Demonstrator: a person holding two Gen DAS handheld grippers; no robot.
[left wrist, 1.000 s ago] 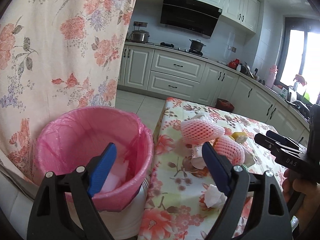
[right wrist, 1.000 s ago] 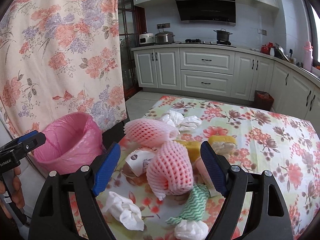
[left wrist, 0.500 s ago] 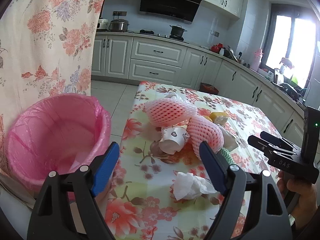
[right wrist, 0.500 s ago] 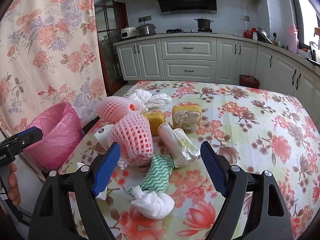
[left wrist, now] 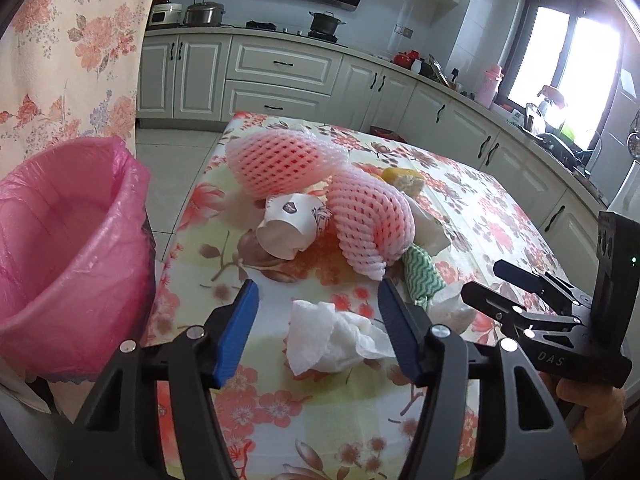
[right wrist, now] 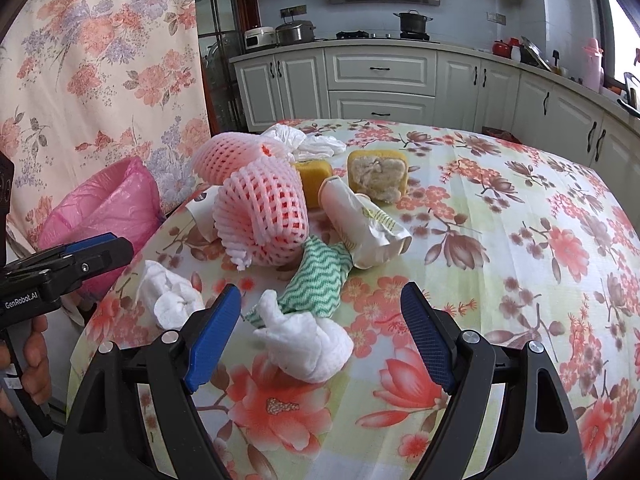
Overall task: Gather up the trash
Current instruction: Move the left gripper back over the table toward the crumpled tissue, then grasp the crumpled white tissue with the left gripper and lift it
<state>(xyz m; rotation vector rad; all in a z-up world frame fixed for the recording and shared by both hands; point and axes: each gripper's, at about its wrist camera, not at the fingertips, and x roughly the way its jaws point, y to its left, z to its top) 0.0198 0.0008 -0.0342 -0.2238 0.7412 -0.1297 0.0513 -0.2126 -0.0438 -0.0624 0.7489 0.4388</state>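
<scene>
pink-lined bin point(left wrist: 68, 248), inside unclear

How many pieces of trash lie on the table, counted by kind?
Foam nets: 2
White tissue wads: 3
Yellow sponges: 2
Green rag: 1
Paper cups: 2
Total: 10

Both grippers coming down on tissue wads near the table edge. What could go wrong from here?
1. The left gripper, whose jaws have just been closing, frames a loose crumpled tissue without pressing it yet; it may pinch only a flap, which could tear or slip.
2. The right gripper is open around another tissue wad lying against the green-striped cloth; the cloth might get dragged along.
3. The two grippers work close together and could collide.
</scene>
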